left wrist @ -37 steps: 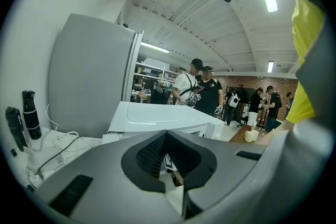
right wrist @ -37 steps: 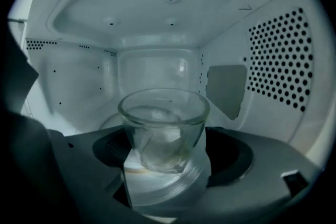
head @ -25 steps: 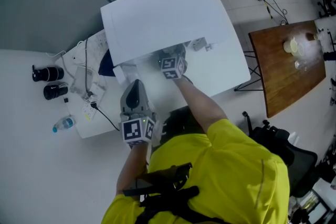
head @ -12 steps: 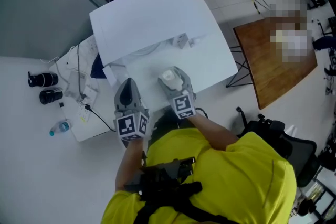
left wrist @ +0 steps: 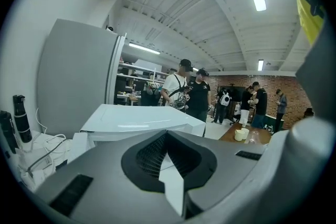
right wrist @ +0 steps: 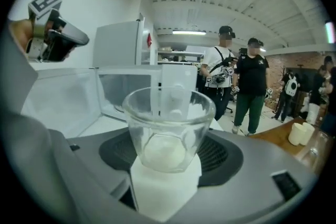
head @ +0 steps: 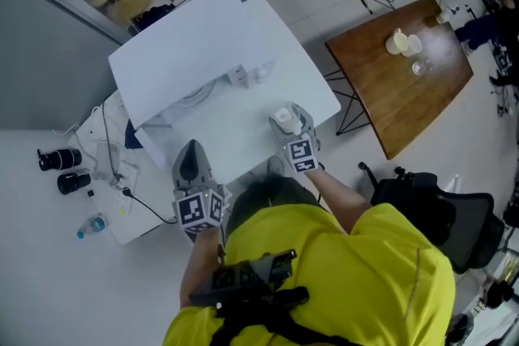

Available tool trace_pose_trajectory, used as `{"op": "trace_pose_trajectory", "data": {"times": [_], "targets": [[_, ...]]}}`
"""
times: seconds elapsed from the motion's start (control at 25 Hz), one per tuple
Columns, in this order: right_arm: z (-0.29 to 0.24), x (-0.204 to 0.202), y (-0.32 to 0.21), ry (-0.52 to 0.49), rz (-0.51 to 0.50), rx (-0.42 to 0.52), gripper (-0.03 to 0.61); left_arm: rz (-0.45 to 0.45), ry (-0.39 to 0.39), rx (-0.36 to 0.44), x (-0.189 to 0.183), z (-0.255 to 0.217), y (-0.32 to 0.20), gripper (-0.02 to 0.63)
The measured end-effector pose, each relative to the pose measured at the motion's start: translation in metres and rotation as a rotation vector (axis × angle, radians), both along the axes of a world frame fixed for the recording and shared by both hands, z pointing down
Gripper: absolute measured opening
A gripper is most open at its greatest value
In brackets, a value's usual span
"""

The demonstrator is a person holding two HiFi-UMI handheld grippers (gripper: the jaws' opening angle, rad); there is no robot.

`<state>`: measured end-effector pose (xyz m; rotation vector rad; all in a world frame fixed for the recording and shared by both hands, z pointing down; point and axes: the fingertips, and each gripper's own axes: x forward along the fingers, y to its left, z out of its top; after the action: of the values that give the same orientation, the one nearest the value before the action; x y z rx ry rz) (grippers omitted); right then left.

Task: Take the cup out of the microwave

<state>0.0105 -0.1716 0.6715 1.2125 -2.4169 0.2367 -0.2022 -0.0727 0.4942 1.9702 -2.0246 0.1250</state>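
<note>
Over the white rectangular table, the head view shows the right gripper clamped on a small clear glass cup, held clear of the boxy white microwave and in front of it. The left gripper hangs near the table's front edge, well apart from the cup. A person in a yellow shirt holds both grippers, and a brown wooden table stands to the right. Left gripper view: the jaws are closed together with nothing between them, and the microwave lies ahead. Right gripper view: the jaws grip the cup on both sides; it sits upright, with something pale at its bottom, and the microwave stands behind it.
</note>
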Motion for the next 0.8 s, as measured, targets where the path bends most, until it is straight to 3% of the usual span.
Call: {"op": "trace_pose_trajectory", "data": {"times": [0.32,0.8], "targets": [[0.088,0.046,-0.076,0.082,0.067,-0.066,0.328,0.011,0.005,-0.084,0.029,0.028,0.004,-0.002],[0.130,0.056,-0.101,0.105,0.105,-0.127,0.328,-0.026,0.019,-0.109,0.039,0.041,0.005,-0.002]]}}
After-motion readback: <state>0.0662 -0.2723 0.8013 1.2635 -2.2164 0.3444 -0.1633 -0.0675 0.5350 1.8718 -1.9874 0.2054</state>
